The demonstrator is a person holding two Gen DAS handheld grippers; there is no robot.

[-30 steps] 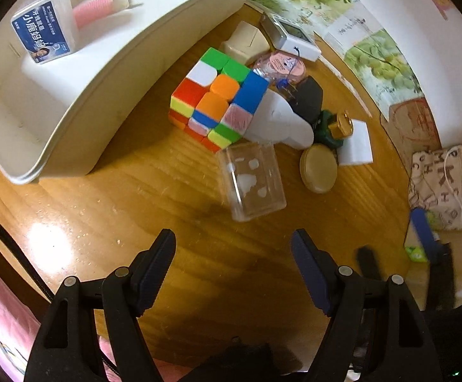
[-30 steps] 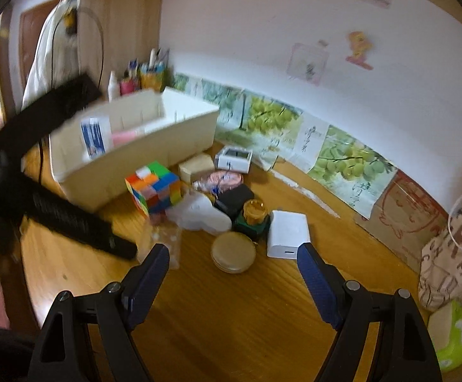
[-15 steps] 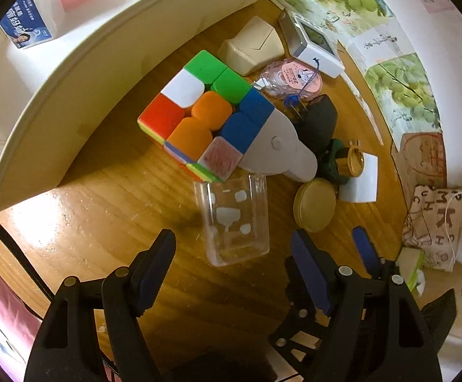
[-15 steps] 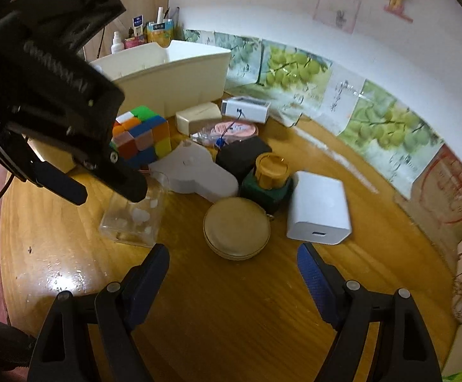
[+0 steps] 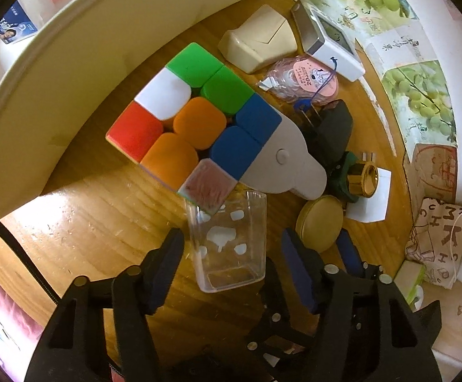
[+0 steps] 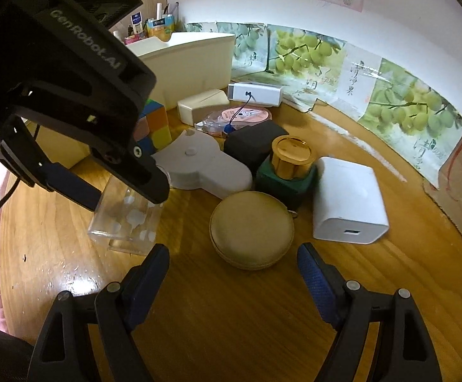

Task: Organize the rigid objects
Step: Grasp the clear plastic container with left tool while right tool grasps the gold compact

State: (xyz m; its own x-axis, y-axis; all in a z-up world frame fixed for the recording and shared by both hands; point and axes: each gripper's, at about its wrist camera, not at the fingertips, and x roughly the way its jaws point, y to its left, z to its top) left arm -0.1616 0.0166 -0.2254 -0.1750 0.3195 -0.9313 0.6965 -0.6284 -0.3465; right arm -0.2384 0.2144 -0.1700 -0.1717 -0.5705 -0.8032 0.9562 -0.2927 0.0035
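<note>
A clear plastic box (image 5: 227,222) with white spots lies on the wooden table (image 5: 97,222), just below a colourful puzzle cube (image 5: 196,121). My left gripper (image 5: 233,240) straddles the box and its jaws are closing; a thin gap still shows between each pad and the box walls. In the right wrist view the left gripper (image 6: 119,191) hangs over the same clear box (image 6: 126,222). My right gripper (image 6: 232,254) stands open just before a round tan case (image 6: 251,229), with nothing between its fingers.
A cream bin (image 5: 72,63) curves along the left. Behind the cube lie a white flat device (image 6: 199,165), a black box (image 6: 250,143), a gold-capped green jar (image 6: 290,162), a white charger (image 6: 347,203), a beige holder (image 5: 259,38) and a white clock (image 5: 329,44).
The left gripper came down over the clear box, which now sits between its fingers, and the jaws narrowed. The right gripper sank toward the round tan case, still open.
</note>
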